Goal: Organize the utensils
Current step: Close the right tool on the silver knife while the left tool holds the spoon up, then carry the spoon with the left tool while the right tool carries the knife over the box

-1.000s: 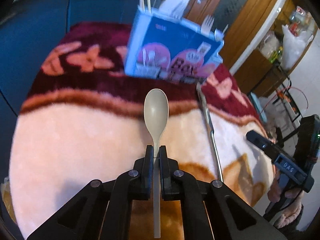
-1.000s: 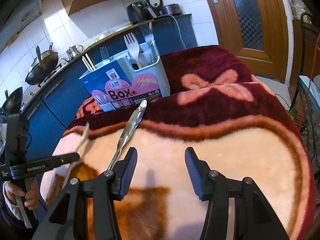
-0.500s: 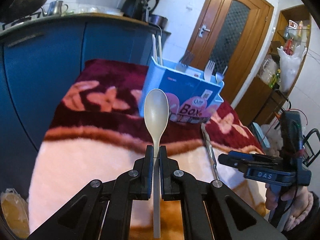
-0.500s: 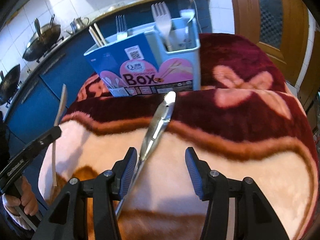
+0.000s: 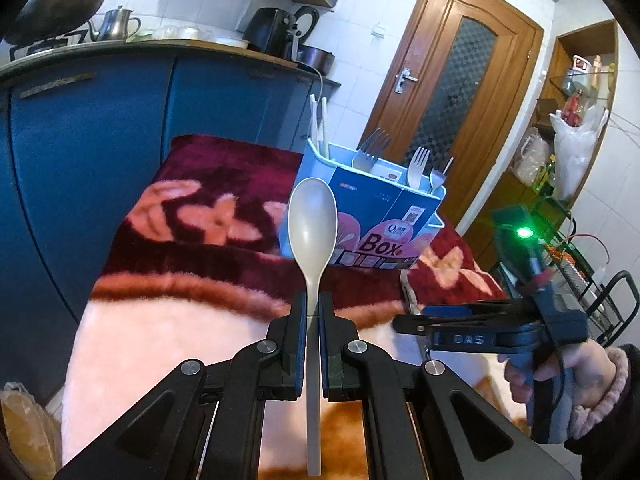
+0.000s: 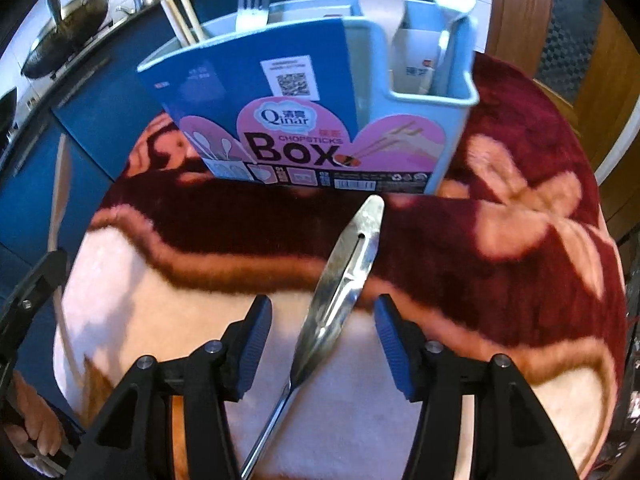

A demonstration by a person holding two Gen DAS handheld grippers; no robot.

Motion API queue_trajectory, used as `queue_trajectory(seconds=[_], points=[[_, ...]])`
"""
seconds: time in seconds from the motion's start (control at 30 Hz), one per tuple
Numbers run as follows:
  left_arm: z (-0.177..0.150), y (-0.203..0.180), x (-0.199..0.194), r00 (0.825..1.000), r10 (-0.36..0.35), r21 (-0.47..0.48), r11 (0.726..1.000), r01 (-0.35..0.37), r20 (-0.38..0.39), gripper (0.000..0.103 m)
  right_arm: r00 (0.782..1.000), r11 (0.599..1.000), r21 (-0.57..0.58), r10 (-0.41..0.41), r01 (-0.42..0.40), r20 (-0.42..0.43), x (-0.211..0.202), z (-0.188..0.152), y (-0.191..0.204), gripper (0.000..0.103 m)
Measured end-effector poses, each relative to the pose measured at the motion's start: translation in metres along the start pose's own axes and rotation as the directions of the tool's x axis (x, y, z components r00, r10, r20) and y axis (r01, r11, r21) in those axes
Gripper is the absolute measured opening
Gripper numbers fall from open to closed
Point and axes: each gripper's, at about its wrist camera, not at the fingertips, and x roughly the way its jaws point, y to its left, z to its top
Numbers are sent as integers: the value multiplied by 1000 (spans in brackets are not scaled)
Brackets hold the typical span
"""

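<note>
My left gripper [image 5: 313, 304] is shut on the handle of a beige plastic spoon [image 5: 312, 226], held upright above the blanket. Behind it stands the blue chopsticks box [image 5: 370, 216] holding forks and chopsticks. My right gripper [image 6: 322, 330] is open, low over the blanket, its jaws either side of a steel peeler [image 6: 344, 276] that lies pointing at the box [image 6: 304, 120]. The right gripper also shows in the left wrist view [image 5: 412, 322]. The left gripper with the spoon shows at the left edge of the right wrist view [image 6: 52, 256].
A maroon and pink fleece blanket [image 5: 180, 320] covers the table. Blue kitchen cabinets [image 5: 80, 140] stand behind on the left, a wooden door [image 5: 460, 120] on the right. A wire rack [image 5: 600, 288] stands by the table's right side.
My left gripper has lifted and tilted up with the spoon. My right gripper has moved forward and down toward the box, so the peeler now lies between its open jaws.
</note>
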Motion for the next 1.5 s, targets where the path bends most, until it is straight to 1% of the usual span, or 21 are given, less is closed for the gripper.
queue_trajectory(seconds=[0.03,0.1,0.13,0.17,0.2,0.23,0.33,0.43,0.47,0.5,0.6,0.7,0.8,0.87,0.93,1.03,1.13,1.23,1.33,1.43,1.5], points=[[0,-1,0,1000,-3,0,1000,3,3,5,1000,1000,5,1,-1,-2,1,1,0,58],[1,-2,0,1000,-8,0,1000,8,5,5,1000,1000,12,-7,7,-3,2,5,1,49],[1,-2,0,1000,-10,1,1000,10,7,5,1000,1000,16,-4,4,-1,2,5,0,47],[2,-3,-1,1000,-11,2,1000,11,9,5,1000,1000,22,-3,3,3,2,6,-1,42],[2,-4,-1,1000,-11,3,1000,11,11,5,1000,1000,28,-6,6,11,1,5,-2,35],[2,-4,-1,1000,-12,4,1000,12,13,5,1000,999,35,-6,6,17,1,7,-3,30],[4,-6,-2,1000,-14,4,1000,14,22,5,999,997,74,26,-28,37,-2,3,-12,24],[6,-8,-3,999,-18,6,1000,17,36,5,993,990,107,81,-90,86,-12,-3,-23,23],[7,-9,-3,999,-18,8,1000,18,40,5,988,986,115,109,-122,112,-16,-6,-25,23],[8,-10,-4,999,-18,9,1000,18,48,5,985,984,117,121,-136,127,-20,-8,-28,23],[12,-13,-3,997,-25,2,1000,25,68,5,967,977,118,152,-179,206,-37,-17,-32,23],[18,-15,-2,995,-30,-9,999,31,93,5,942,972,108,168,-207,291,-56,-27,-36,23],[27,-18,2,992,-33,-15,999,35,121,5,911,971,89,174,-222,374,-73,-33,-35,23],[33,-20,4,989,-36,-19,999,40,145,5,889,973,76,167,-219,426,-82,-34,-32,23],[40,-22,6,984,-38,-20,999,43,174,5,866,975,68,155,-212,476,-94,-38,-37,23],[51,-26,8,974,-40,-17,999,45,223,5,834,982,56,124,-183,538,-104,-40,-36,23],[65,-30,11,964,-31,-20,999,38,266,5,808,985,45,108,-164,579,-113,-42,-39,23],[82,-33,14,949,-21,-26,999,31,316,5,789,988,38,98,-153,607,-118,-42,-42,23],[98,-34,20,930,-15,-36,999,31,368,5,773,990,32,89,-140,629,-120,-41,-43,23],[109,-38,28,913,-3,-44,999,23,408,5,763,990,23,90,-137,641,-121,-39,-46,23],[114,-40,35,898,5,-42,999,15,441,5,756,990,25,87,-135,649,-121,-36,-49,23]])
